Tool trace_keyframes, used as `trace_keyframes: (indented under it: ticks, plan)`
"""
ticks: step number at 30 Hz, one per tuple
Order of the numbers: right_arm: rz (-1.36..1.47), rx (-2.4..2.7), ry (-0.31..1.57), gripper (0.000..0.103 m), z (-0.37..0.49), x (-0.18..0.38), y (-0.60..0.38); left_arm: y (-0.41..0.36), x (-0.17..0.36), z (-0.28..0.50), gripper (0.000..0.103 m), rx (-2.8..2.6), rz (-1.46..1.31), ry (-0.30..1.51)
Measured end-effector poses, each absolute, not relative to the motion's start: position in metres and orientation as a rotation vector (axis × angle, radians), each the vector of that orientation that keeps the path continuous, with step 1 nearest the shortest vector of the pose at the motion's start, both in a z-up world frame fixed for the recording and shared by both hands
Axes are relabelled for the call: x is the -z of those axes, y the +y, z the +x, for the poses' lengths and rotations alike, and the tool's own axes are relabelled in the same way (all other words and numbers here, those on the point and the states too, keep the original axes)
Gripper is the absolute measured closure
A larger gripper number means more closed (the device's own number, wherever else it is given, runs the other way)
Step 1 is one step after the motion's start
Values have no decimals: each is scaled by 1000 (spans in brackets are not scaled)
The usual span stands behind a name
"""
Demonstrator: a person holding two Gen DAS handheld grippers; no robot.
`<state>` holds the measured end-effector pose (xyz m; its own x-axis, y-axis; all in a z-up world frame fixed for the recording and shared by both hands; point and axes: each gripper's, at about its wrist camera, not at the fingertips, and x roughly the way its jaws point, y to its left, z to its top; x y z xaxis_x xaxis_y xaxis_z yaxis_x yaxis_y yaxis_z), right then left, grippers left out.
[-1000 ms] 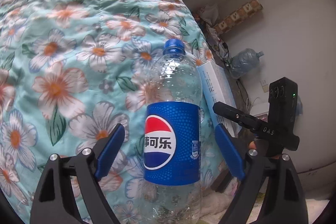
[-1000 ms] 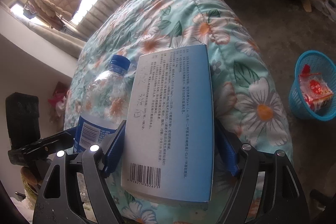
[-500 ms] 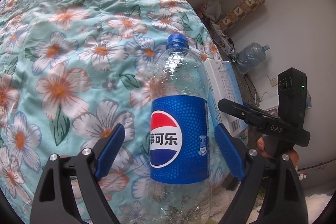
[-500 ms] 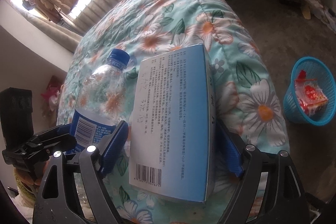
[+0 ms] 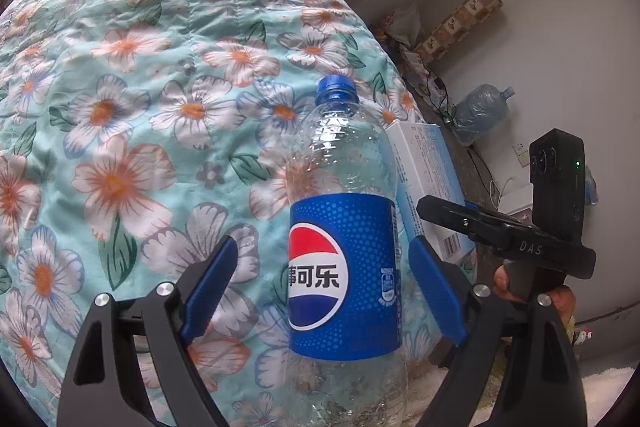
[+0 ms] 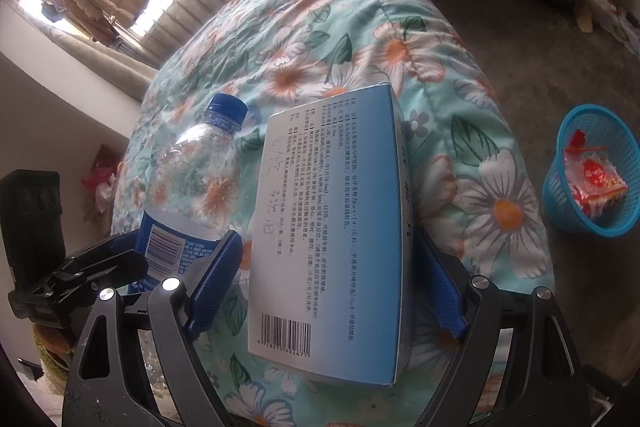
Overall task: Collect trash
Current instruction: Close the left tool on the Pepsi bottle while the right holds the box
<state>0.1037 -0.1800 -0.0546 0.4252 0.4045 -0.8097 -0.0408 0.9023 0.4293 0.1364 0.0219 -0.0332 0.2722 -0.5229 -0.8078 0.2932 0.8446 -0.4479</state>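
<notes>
Collection is only beginning: both tongs, left tongs point(image 5: 320, 291) and right tongs point(image 6: 332, 283), are hanging spread, bracketing bottle point(image 5: 344, 247) and box point(image 6: 328, 219) on the bed point(image 5: 120, 87); wrapper point(image 6: 592, 183) is lying inside basket point(image 6: 560, 195).

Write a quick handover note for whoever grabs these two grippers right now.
Left gripper: open, straddling the empty Pepsi bottle, not gripping.
Right gripper: jaws have just been opening around the blue medicine box, pads off it.
Both items lie side by side on the floral quilt.
Blue basket on the floor holds a red wrapper.
Left: grip both, carry to basket.
</notes>
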Motion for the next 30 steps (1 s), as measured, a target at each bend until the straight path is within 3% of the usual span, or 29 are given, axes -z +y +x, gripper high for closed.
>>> trace_keyframes:
  ticks: [30]
  plan:
    - [335,-280,1098,18,106,56,-171,9,32,145,18,526,-171,1131]
